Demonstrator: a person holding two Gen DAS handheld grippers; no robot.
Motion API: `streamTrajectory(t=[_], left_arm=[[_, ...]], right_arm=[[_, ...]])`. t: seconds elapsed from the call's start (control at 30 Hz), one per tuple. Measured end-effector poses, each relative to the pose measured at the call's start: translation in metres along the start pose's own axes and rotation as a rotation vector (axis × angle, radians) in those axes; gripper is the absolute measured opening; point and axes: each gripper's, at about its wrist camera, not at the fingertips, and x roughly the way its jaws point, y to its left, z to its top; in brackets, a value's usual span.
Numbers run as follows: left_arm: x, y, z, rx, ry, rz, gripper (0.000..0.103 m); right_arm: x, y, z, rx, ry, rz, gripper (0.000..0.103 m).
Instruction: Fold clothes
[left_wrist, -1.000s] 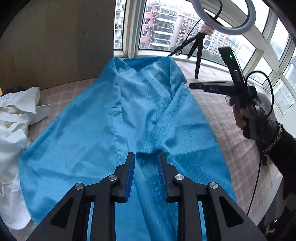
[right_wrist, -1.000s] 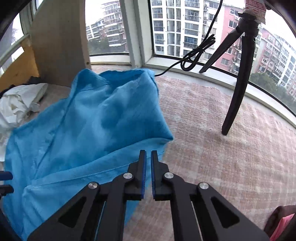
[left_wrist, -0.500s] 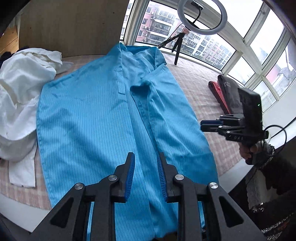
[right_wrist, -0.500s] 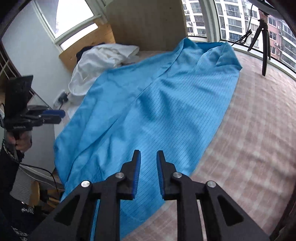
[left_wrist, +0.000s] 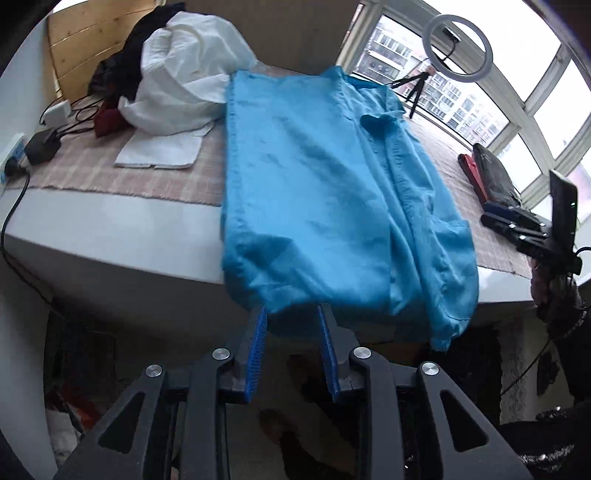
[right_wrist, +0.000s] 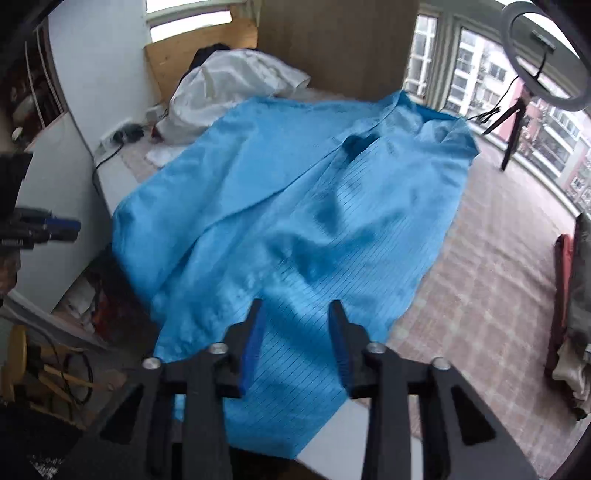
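A blue pinstriped garment (left_wrist: 325, 184) lies lengthwise on the checked table, collar far, hem hanging over the near edge. In the left wrist view, my left gripper (left_wrist: 291, 317) hovers just off that edge. Its jaws are opening slightly, and the hem's lowest fold ends just above the tips with no pad pressing it. In the right wrist view, my right gripper (right_wrist: 295, 310) is over the garment (right_wrist: 295, 203) near its hem, jaws opening wide, cloth beneath them but none pinched. Each view shows the other gripper: the right gripper (left_wrist: 491, 218) at the right, the left gripper (right_wrist: 59, 225) at the left.
A white clothes pile (left_wrist: 184, 81) with dark and red items lies at the table's far left, beside the garment. A ring light tripod (left_wrist: 415, 96) stands by the windows. A red-and-black folded item (left_wrist: 491, 173) lies at the right. Chargers and cables (left_wrist: 42, 146) sit at the left edge.
Both grippers have pulled back from over the garment to the table's near edge, so the whole garment and floor show. The right jaws went from shut to wide apart.
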Motion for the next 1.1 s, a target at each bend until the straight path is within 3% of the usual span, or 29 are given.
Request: streamTrajectory(t=[0.07,0.2,0.27,0.43,0.6,0.7,0.9,1.1], left_arm=[[0.005,0.001,-0.002,-0.013,-0.012,-0.042,0.026],[0.011,-0.032,0.003,0.053,-0.028,-0.105,0.026],[0.015,-0.050,0.007,0.076,-0.018,-0.155,0.026],[0.018,-0.101,0.018,0.163,-0.009,-0.244,0.026],[0.038,-0.157,0.031,0.246,0.023,-0.312,0.028],[0.060,-0.173,0.041,0.223,0.071,-0.311,0.028],[0.095,-0.183,0.052,0.128,0.150,-0.244,0.028],[0.118,-0.178,0.055,0.005,0.191,-0.193,0.028]], right_arm=[[0.003,-0.007,0.018,0.011,-0.039,-0.065,0.059],[0.042,-0.017,0.045,0.031,0.050,-0.110,0.058],[0.044,-0.033,0.054,0.112,0.047,-0.103,0.058],[0.034,-0.102,0.077,0.314,-0.012,-0.101,0.058],[0.054,-0.174,0.114,0.299,-0.010,-0.167,0.058],[0.083,-0.221,0.136,0.297,-0.004,-0.153,0.058],[0.181,-0.298,0.165,0.337,0.059,-0.067,0.058],[0.242,-0.323,0.181,0.322,0.079,0.043,0.058]])
